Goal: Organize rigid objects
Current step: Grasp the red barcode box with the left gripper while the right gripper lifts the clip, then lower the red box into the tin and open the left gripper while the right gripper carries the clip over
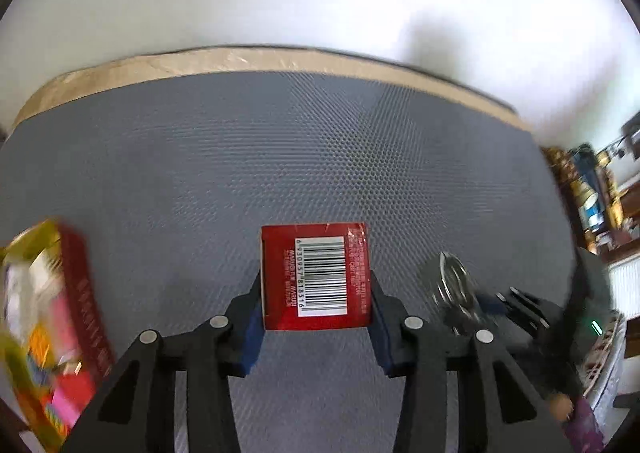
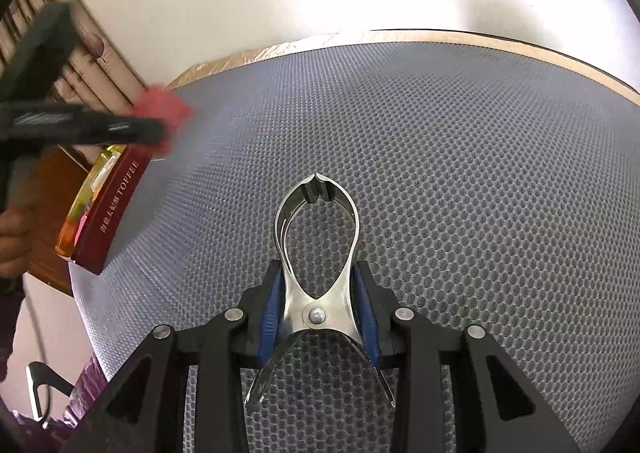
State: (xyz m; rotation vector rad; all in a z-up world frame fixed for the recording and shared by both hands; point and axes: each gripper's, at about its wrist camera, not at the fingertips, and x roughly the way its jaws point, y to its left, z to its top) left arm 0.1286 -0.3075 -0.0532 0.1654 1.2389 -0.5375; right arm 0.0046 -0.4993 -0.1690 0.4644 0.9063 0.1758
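Between our left tongs point(image 1: 316, 303), pinched at both sides, red box point(image 1: 316, 277) sits beside the toffee box point(image 1: 86, 293). Right tongs point(image 2: 318, 293) clamp a steel clip point(image 2: 316, 249) over the counter point(image 2: 480, 193). We'd keep the box square, set down gently.

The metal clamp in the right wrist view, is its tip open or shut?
Shut: the metal clamp's two tip ends meet, with no gap between them.
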